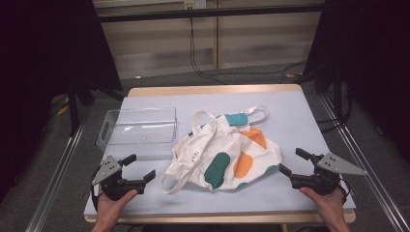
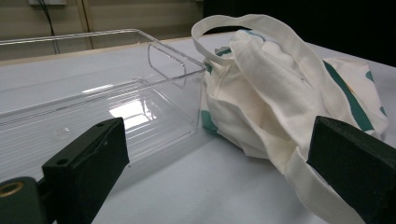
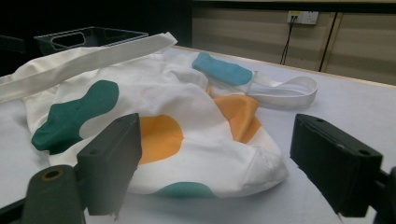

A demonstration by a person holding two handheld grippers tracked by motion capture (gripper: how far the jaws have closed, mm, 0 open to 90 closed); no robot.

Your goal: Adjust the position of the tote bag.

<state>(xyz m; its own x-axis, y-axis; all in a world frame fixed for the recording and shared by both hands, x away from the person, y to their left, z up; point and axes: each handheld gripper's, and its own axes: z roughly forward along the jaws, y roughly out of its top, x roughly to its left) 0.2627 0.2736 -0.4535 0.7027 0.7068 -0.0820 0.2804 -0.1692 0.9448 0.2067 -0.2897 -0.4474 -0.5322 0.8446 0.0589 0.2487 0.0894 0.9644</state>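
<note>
Two black hand-held grippers sit low in the high view, the left gripper point(image 1: 140, 166) at lower left and the right gripper point(image 1: 289, 162) at lower right, each with its jaws spread apart and nothing between them. Between the two, at the centre of the frame, lies one crumpled white cloth tote bag point(image 1: 227, 152) with green, orange and teal blotches and two white straps, near both grippers but touched by neither. One clear rectangular plastic bin point(image 1: 138, 128) stands just left of the bag on the pale blue table top point(image 1: 290, 111).
</note>
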